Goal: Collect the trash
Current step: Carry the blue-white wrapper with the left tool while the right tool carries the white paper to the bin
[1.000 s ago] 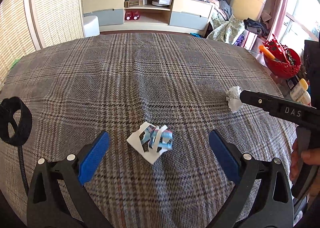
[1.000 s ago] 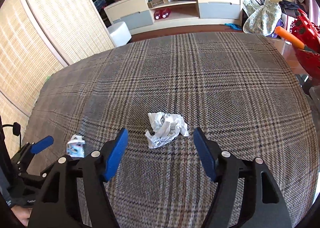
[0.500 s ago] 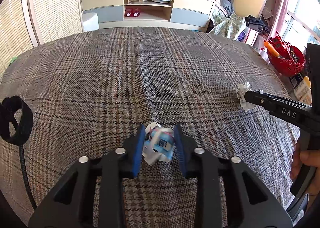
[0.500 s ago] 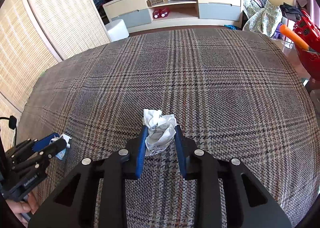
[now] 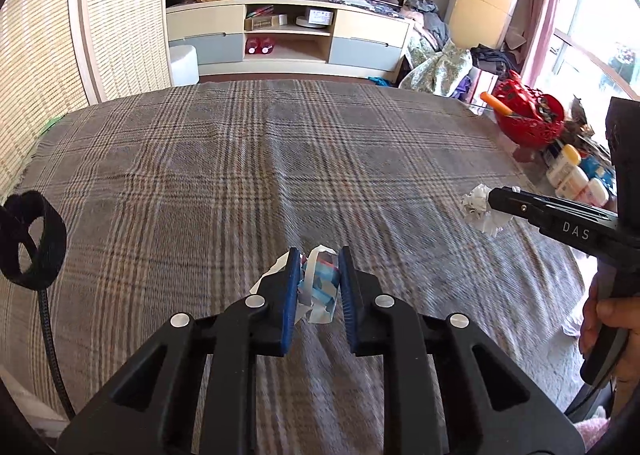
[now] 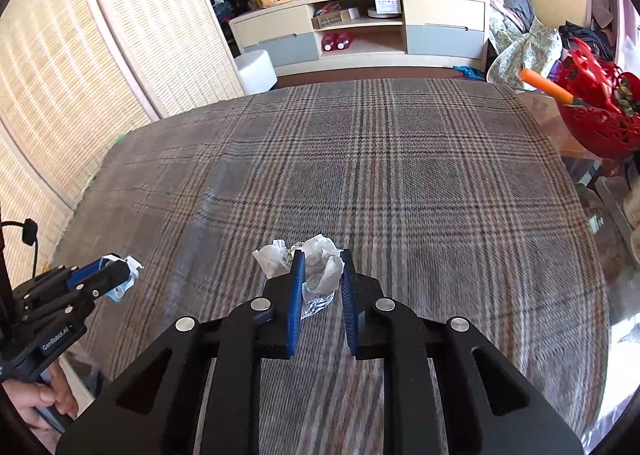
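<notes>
Both of your grippers clamp crumpled trash above a plaid-covered table.

Left wrist view: your left gripper (image 5: pixel 319 287) pinches a blue-and-white wrapper (image 5: pixel 320 285) between its blue pads, above the plaid cloth (image 5: pixel 240 175); at right, your right gripper (image 5: pixel 494 201) holds a white paper wad (image 5: pixel 478 209) near the red basket (image 5: pixel 528 123). Right wrist view: your right gripper (image 6: pixel 320 287) is closed on the crumpled white paper wad (image 6: pixel 318 269); at far left, your left gripper (image 6: pixel 116 275) grips the wrapper (image 6: pixel 128 275).
</notes>
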